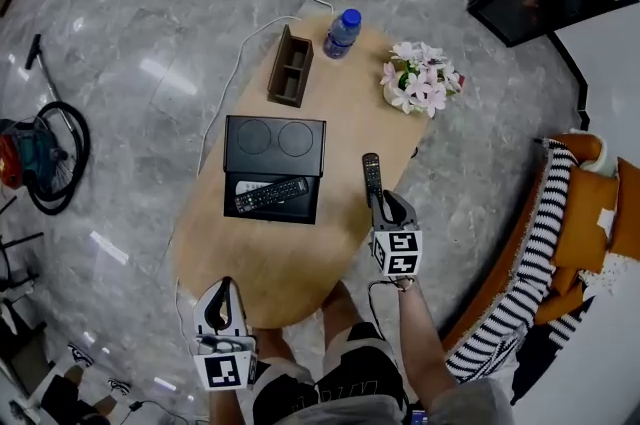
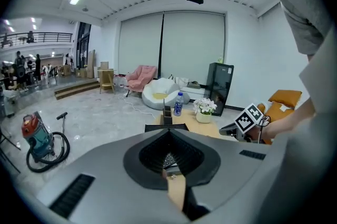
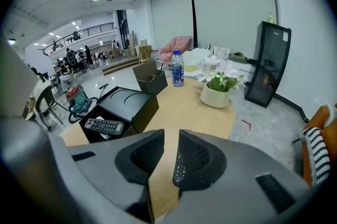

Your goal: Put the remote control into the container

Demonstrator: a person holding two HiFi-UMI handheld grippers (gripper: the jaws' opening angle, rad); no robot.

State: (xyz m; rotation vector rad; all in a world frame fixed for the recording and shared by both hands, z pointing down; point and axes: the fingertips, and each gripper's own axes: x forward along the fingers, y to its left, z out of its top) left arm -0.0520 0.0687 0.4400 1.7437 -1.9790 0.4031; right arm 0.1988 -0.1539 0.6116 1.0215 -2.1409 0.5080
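A black remote control (image 1: 372, 175) lies on the oval wooden table (image 1: 300, 263), to the right of the black box container (image 1: 275, 158). My right gripper (image 1: 385, 205) hovers at the remote's near end, jaws slightly apart and open. In the right gripper view the remote (image 3: 179, 166) shows partly under the right finger of that gripper (image 3: 171, 136), with bare table in the gap. A second remote (image 1: 271, 194) rests in the container's open tray, also seen as a remote (image 3: 103, 126) in the box (image 3: 126, 104). My left gripper (image 1: 224, 288) is shut and empty over the table's near edge.
At the far end of the table stand a brown wooden organizer (image 1: 291, 66), a water bottle (image 1: 342, 32) and a pot of flowers (image 1: 420, 78). A vacuum cleaner (image 1: 30, 153) sits on the floor at left, a white cable (image 1: 230, 63) trails nearby, and a striped cushion (image 1: 540, 253) is at right.
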